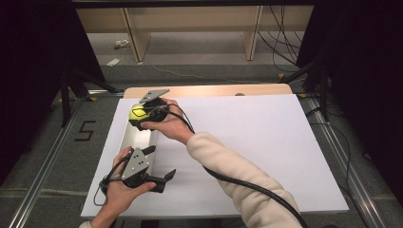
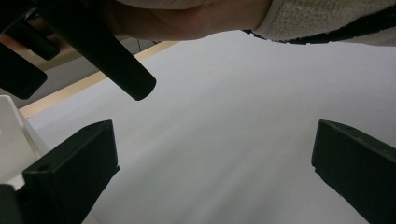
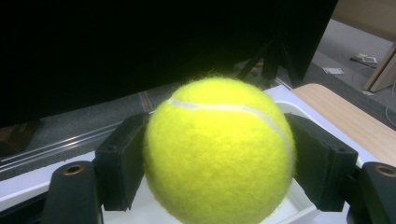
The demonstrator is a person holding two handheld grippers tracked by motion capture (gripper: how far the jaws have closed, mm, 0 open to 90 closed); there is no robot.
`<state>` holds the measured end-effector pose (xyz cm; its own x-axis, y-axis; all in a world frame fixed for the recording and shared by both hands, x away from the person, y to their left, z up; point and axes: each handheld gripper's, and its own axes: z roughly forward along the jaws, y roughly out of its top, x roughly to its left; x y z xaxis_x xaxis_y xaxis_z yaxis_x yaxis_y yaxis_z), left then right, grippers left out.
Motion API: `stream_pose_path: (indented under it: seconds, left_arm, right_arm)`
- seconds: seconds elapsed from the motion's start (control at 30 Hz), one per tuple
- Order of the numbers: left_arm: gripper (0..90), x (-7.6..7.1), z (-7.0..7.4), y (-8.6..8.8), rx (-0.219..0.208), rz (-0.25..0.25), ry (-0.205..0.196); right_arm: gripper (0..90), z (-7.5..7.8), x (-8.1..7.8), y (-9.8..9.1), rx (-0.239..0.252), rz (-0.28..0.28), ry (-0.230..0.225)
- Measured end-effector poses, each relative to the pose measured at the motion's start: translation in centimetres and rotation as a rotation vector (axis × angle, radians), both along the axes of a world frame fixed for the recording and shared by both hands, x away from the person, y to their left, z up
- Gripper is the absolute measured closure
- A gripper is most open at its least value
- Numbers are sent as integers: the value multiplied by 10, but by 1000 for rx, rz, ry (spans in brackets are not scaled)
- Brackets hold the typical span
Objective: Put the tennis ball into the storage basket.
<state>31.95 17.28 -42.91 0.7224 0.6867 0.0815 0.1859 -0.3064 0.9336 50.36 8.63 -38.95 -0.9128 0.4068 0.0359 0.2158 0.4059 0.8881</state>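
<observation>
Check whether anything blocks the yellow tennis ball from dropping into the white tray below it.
Nothing visible does: the yellow felt tennis ball, clamped in the right hand-held gripper, hangs over the far end of the white rectangular tray.

This looks like a lab set up for recording: black curtains (image 1: 28, 71) hang at both sides, and the worktop (image 1: 209, 90) is covered by a plain white board (image 1: 266, 152). Metal rails (image 1: 43, 161) run along the grey carpeted floor (image 1: 52, 142), which bears a taped numeral 5 (image 1: 85, 130). Loose cables (image 1: 280, 42) trail past bare wooden shelving (image 1: 190, 23) at the back.
</observation>
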Motion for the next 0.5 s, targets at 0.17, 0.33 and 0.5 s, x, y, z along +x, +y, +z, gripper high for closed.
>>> stream_pose_path:
  seconds: [0.17,0.33,0.5]
  left_arm:
    - [0,0,0,0,-1,0,1]
    - [0,0,0,0,-1,1,0]
    - [0,0,0,0,0,0,-1]
  right_arm:
    - [268,-1,1,2,-1,1,3]
    - [268,-2,1,3,-5,5,7]
    - [268,-3,0,4,-4,2,11]
